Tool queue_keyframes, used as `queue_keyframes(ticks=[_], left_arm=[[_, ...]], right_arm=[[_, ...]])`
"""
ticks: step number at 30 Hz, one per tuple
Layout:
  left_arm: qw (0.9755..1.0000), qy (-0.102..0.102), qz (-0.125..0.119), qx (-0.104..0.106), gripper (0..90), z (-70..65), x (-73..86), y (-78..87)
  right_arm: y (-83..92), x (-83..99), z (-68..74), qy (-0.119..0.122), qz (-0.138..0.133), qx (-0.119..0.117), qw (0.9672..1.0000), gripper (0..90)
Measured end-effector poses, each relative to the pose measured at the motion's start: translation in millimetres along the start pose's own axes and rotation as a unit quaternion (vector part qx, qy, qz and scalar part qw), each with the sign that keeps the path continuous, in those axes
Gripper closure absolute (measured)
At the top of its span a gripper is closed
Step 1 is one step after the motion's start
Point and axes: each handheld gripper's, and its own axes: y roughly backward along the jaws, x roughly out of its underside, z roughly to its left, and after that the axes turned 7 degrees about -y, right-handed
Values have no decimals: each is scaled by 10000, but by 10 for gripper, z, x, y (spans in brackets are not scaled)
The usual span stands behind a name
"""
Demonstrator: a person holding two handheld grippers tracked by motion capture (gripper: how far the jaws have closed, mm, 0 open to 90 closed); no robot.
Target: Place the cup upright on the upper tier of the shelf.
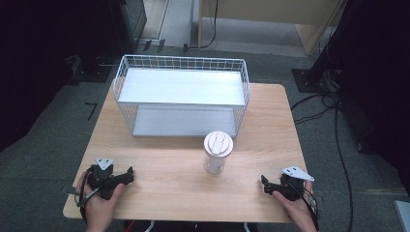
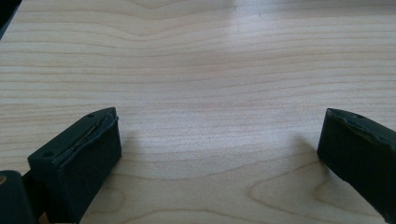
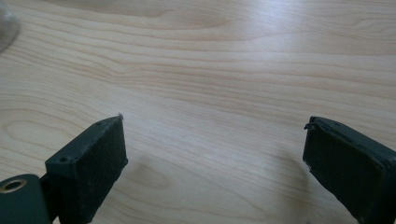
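A clear cup with a white lid (image 1: pixel 217 151) stands upright on the wooden table (image 1: pixel 174 193), in front of a white wire shelf basket (image 1: pixel 181 96). My left gripper (image 1: pixel 126 176) rests near the table's front left, held by a hand, and points right toward the cup. In the left gripper view my left gripper (image 2: pixel 219 126) is open over bare wood. My right gripper (image 1: pixel 265 184) sits at the front right and points left. The right gripper view shows my right gripper (image 3: pixel 215 126) open with nothing between its jaws, and a blurred edge of the cup (image 3: pixel 7 28) at top left.
The two-tier wire basket takes up the back half of the table and both its shelves are bare. Dark stands and cables (image 1: pixel 333 125) lie on the grey floor to the right. Bare wood lies between the two grippers.
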Motion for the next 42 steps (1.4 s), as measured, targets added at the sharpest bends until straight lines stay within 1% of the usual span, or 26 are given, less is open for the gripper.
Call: queue_keyframes(ticks=[4,7,11,12,13,16,17,18,25,26,31,34,42], left_arm=[[10000,-1,0,-1,0,0,0,0],[10000,-2,-1,0,0,1,0,0],[10000,1,-1,1,0,0,0,0],[10000,1,-1,1,0,0,0,0],[10000,0,-2,0,0,0,0,0],[10000,-1,1,0,0,0,0,0],[10000,-1,1,0,0,0,0,0],[10000,1,-2,1,0,0,0,0],[10000,0,-1,0,0,0,0,0],[10000,0,-1,0,0,0,0,0],[10000,0,0,0,0,0,0,0],[10000,0,-2,1,0,0,0,0],[10000,4,-4,2,0,1,1,0]], right_arm=[[-9,-27,104,93,-36,-76,9999,73],[4,-62,191,115,-110,-217,9996,74],[12,-112,320,170,-174,-330,9992,74],[12,-112,320,170,-174,-330,9992,74],[9,-127,388,235,-193,-382,9988,74],[4,-136,483,309,-198,-458,9983,73],[4,-136,483,309,-198,-458,9983,73],[4,-142,531,373,-201,-482,9979,73],[21,-184,657,359,-299,-651,9968,76],[21,-184,657,359,-299,-651,9968,76],[16,-262,815,391,-392,-856,9948,76],[0,-304,918,450,-420,-963,9934,76],[-84,-387,1211,586,-427,-1242,9896,76]])
